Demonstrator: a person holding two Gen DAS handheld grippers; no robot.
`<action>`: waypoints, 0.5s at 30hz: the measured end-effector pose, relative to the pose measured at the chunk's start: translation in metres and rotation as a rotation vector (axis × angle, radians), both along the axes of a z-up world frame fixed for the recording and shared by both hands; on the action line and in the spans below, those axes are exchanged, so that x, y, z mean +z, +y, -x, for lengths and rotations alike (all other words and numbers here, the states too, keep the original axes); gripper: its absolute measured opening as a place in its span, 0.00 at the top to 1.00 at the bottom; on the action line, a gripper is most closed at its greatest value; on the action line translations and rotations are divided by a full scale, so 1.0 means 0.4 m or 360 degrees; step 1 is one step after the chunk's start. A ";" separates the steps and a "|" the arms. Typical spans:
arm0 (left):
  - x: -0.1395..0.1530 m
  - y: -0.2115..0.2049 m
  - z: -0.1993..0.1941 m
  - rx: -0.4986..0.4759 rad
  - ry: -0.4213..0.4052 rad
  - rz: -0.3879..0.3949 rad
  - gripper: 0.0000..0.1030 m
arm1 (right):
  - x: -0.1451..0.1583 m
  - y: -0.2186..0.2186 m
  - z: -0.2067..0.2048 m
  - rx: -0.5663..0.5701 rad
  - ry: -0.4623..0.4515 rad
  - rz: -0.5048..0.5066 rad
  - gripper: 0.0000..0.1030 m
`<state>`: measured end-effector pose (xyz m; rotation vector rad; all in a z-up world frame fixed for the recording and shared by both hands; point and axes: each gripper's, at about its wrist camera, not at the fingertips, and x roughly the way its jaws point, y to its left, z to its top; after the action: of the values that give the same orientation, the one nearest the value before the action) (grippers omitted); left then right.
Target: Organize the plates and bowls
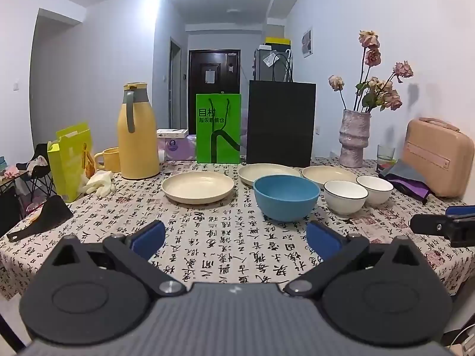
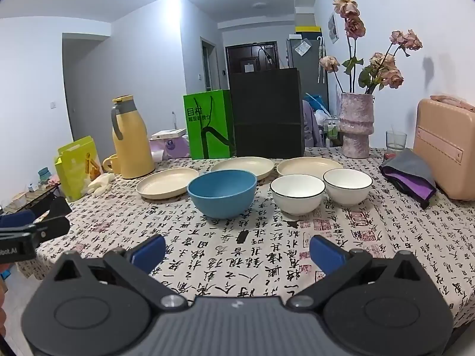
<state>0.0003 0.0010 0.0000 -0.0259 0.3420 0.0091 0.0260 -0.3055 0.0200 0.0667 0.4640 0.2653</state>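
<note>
Hovering w/ both grippers spread wide, empty. Three plates in a row mid-table, blue bowl and two white bowls just in front. White ones look ceramic: slick, fragile. Pinch each by its rim.

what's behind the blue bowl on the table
Directly behind the blue bowl sits the middle cream plate, its near edge hidden by the bowl. Farther back stands a black bag.

Three cream plates in a back row; blue bowl, two white bowls in front.
</note>
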 end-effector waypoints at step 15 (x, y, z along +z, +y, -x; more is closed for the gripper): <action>0.011 0.001 -0.007 -0.0009 -0.0009 0.0010 0.00 | 0.012 -0.017 -0.009 -0.0011 0.0006 -0.0028 0.00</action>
<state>0.0031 0.0015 0.0043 -0.0315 0.3367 0.0021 0.0295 -0.3121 0.0248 0.0858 0.4649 0.2622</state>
